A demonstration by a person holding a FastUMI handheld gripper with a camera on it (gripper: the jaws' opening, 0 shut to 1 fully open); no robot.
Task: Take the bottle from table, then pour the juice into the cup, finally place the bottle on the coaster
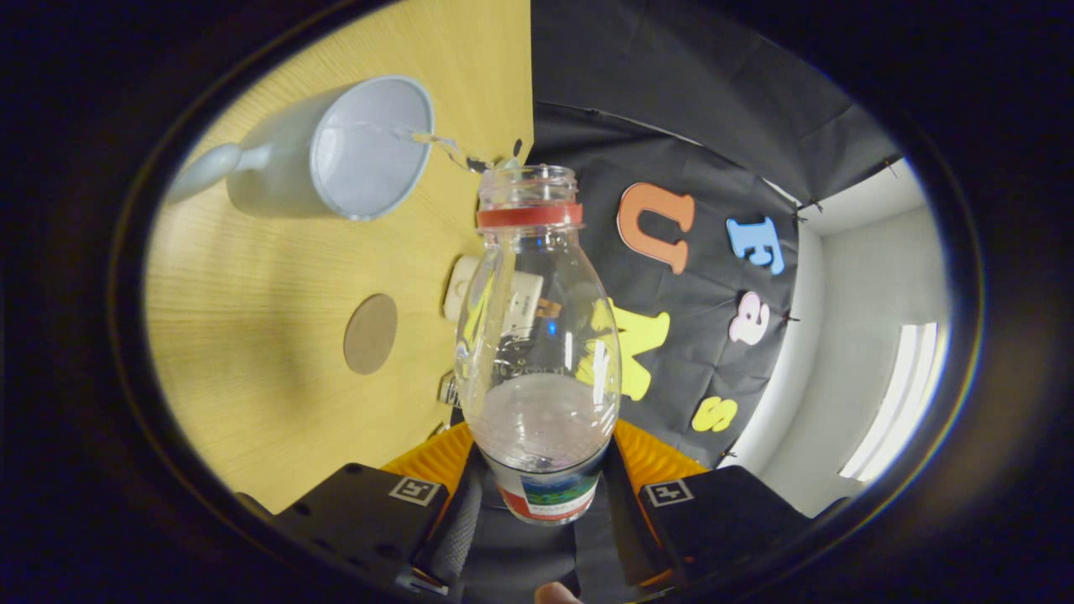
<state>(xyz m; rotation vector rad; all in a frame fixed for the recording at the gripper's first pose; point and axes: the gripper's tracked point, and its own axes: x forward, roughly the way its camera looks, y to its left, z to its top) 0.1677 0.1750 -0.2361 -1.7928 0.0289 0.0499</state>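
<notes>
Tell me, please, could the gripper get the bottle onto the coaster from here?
Probably yes. The gripper is shut on the bottle, now tipped toward the cup; the coaster lies bare on the table with nothing between.

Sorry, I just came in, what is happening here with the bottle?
A person's hand-held gripper is shut on a clear bottle, one finger on each side, and has it tipped for pouring. A thin stream runs from the open mouth into the pale cup on the wooden table. Little liquid remains in the bottle. The round coaster lies bare on the table beside the cup, so the bottle is not yet placed there.
</notes>
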